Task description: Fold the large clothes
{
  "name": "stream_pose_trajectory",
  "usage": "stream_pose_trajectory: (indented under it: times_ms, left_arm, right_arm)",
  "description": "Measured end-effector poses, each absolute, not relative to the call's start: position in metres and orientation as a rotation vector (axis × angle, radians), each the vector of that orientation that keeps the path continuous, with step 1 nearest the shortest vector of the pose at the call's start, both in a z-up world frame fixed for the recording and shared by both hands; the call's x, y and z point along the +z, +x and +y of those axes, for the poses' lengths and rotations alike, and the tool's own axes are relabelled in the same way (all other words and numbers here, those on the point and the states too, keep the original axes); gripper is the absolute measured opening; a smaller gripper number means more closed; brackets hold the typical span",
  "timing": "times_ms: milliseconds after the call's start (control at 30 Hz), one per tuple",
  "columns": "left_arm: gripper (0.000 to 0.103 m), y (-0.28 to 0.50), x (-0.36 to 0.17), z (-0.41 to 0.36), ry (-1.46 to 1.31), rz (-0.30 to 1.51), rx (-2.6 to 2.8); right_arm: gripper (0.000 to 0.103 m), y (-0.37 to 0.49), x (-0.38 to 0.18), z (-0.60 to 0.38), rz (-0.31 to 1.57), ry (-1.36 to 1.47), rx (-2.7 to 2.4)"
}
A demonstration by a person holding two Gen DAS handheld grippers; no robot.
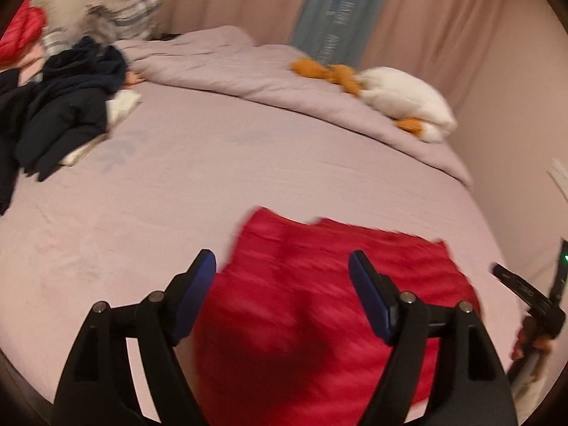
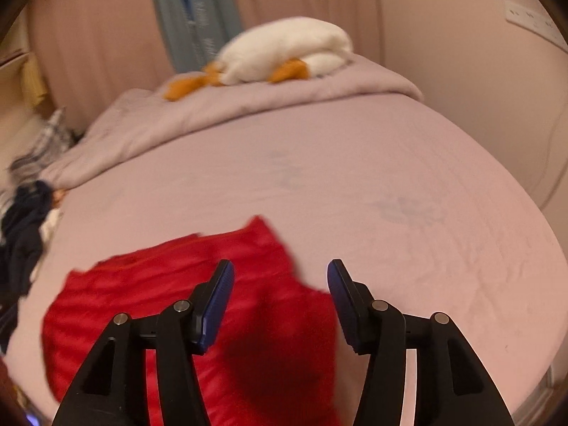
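A heap of dark navy clothes (image 1: 67,106) is sprawling in soft, rumpled folds at the left edge of the bed (image 1: 248,163), beside a plaid grey pillow (image 1: 136,14), while the bed's smooth mauve sheet is stretching wide and nearly unwrinkled across the middle. A quilted duvet (image 1: 227,67) of the same colour is lying bunched along the far side, and a plush white goose (image 1: 401,96) with orange feet is resting on top of it, in front of pleated pink curtains (image 1: 443,17).

Nearer the cameras, a bright red garment (image 1: 319,301) is lying flat on the sheet, roughly rectangular, its far edge uneven and its surface blurred. The left tongs (image 1: 282,273) are hovering above it with black arms and ribbed blue pads spread well apart, the cloth showing between and below them, gripped by neither pad. In the right wrist view the right tongs (image 2: 280,280) are likewise standing apart and holding nothing, positioned over the garment's right edge, with red fabric under the left pad and bare sheet under the right one.
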State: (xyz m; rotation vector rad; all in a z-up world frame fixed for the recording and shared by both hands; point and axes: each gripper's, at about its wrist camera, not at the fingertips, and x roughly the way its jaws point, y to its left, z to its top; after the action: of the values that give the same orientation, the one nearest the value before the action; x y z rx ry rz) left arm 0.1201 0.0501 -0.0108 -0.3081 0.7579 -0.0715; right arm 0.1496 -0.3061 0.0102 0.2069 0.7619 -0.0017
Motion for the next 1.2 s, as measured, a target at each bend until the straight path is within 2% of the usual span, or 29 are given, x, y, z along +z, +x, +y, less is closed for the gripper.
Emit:
stream_pose_trajectory:
  times_ms: [100,167,233,267,333,367,500,633,700,800,967,1000,1067,1133,1167,1200]
  left_arm:
    - [0.076,0.109,-0.013,0.024,-0.308,0.774,-0.163]
    - [0.071,0.106,-0.021,0.008,-0.288,0.794,-0.219]
    - [0.050,0.107,-0.036,-0.007,-0.267,0.841,-0.239]
    - [0.046,0.109,-0.045,-0.011,-0.269,0.869,-0.238]
    - [0.037,0.112,-0.063,-0.015,-0.276,0.921,-0.219]
    - [0.035,0.114,-0.072,-0.015,-0.276,0.940,-0.192]
    - [0.034,0.113,-0.088,-0.007,-0.267,0.941,-0.108]
    - [0.020,0.113,-0.093,0.011,-0.244,0.928,-0.035]
    - [0.018,0.111,-0.095,0.022,-0.289,0.930,-0.043]
    - [0.010,0.109,-0.093,0.036,-0.348,0.931,-0.038]
    - [0.010,0.102,-0.083,0.050,-0.364,0.936,0.038]
    - [0.013,0.102,-0.079,0.054,-0.358,0.930,0.065]
    - [0.024,0.097,-0.074,0.067,-0.378,0.913,0.092]
    - [0.055,0.095,-0.074,0.082,-0.403,0.913,0.126]
    - [0.059,0.095,-0.074,0.090,-0.416,0.907,0.146]
    - [0.060,0.093,-0.074,0.094,-0.428,0.899,0.158]
  right_arm:
    - [0.054,0.134,0.011,-0.285,0.755,0.193,0.094]
    - [0.054,0.128,0.005,-0.269,0.771,0.194,0.162]
    - [0.054,0.123,-0.007,-0.255,0.795,0.195,0.229]
    - [0.054,0.122,-0.014,-0.250,0.808,0.190,0.255]
    - [0.047,0.120,-0.026,-0.240,0.832,0.174,0.264]
    - [0.036,0.121,-0.033,-0.237,0.852,0.163,0.267]
    - [0.032,0.127,-0.051,-0.238,0.888,0.140,0.237]
    - [0.030,0.125,-0.056,-0.263,0.893,0.150,0.144]
    - [0.011,0.126,-0.059,-0.273,0.902,0.192,0.143]
    - [0.006,0.124,-0.057,-0.286,0.912,0.244,0.151]
    - [0.006,0.111,-0.046,-0.306,0.881,0.195,-0.014]
    - [0.006,0.109,-0.046,-0.315,0.882,0.203,-0.034]
    - [0.009,0.106,-0.042,-0.329,0.884,0.222,-0.073]
    - [0.019,0.102,-0.039,-0.342,0.882,0.246,-0.085]
    - [0.031,0.099,-0.037,-0.348,0.875,0.268,-0.088]
    - [0.047,0.097,-0.037,-0.354,0.869,0.287,-0.087]
